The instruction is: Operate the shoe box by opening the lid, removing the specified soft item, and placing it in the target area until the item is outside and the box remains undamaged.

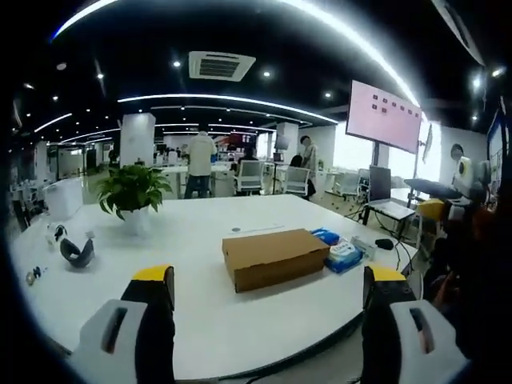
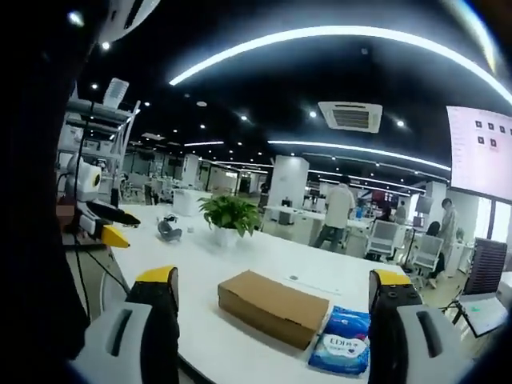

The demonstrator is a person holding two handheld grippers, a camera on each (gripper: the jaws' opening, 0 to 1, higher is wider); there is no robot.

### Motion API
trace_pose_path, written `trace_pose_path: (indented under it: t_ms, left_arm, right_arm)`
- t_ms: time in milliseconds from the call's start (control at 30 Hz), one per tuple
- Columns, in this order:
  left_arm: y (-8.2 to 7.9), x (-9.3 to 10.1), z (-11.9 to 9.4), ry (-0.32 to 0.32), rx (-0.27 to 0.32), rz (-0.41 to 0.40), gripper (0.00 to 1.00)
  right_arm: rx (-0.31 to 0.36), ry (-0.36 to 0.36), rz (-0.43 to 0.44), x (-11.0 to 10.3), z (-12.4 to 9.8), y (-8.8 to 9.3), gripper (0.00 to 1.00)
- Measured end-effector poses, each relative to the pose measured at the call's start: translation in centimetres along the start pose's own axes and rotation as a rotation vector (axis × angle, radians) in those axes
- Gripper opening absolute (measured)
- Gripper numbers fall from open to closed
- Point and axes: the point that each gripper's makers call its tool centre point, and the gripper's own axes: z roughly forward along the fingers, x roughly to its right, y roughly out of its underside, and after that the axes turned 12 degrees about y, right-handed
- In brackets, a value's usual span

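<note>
Shoe box (image 1: 274, 258): plain brown cardboard, rectangular, matte, lid shut, lying flat near the middle of the smooth white bench (image 1: 200, 320). Blue-and-white soft plastic packs (image 1: 339, 250) just beside one short end, glossy, slightly crumpled. Leafy green plant (image 1: 132, 190) in white pot farther back. Dark curved object (image 1: 77, 252) near the far edge. Left gripper (image 1: 268, 300) spread wide, empty, yellow-tipped black jaws, held short of the box. Right gripper (image 2: 272, 304) likewise wide and empty.
</note>
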Motion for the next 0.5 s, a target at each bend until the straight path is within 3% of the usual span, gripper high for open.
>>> trace_pose_path:
  t_ms: [100,167,233,300,367,400,500]
  left_arm:
    - [1.4,0.6,-0.6,0.028,-0.079,-0.013,0.99]
    - [1.7,0.9,-1.2,0.048,-0.092,0.006,0.99]
    - [1.8,0.8,-1.5,0.047,-0.103,0.040,0.99]
    - [2.3,0.1,-1.6,0.008,-0.127,-0.030,0.99]
    - [1.8,-0.4,-1.4,-0.010,-0.079,-0.081,0.99]
    - [1.5,-0.6,-1.3,-0.015,-0.056,-0.070,0.99]
    - [1.3,-1.1,-1.1,-0.051,-0.068,-0.029,0.99]
  right_arm:
    - [0.003,-0.005,-0.030,-0.2,-0.1,0.2,1.00]
    - [-0.012,0.018,-0.112,0.2,-0.2,0.6,0.98]
    - [-0.024,0.044,-0.007,0.6,-0.2,0.8,0.98]
    - [-0.079,0.052,0.095,0.9,-0.5,1.7,0.96]
    - [-0.060,0.044,0.061,0.8,-0.6,1.6,0.94]
    - [-0.060,0.034,0.051,0.6,-0.7,1.6,0.94]
    - [-0.103,0.016,0.040,0.2,-0.9,2.2,0.93]
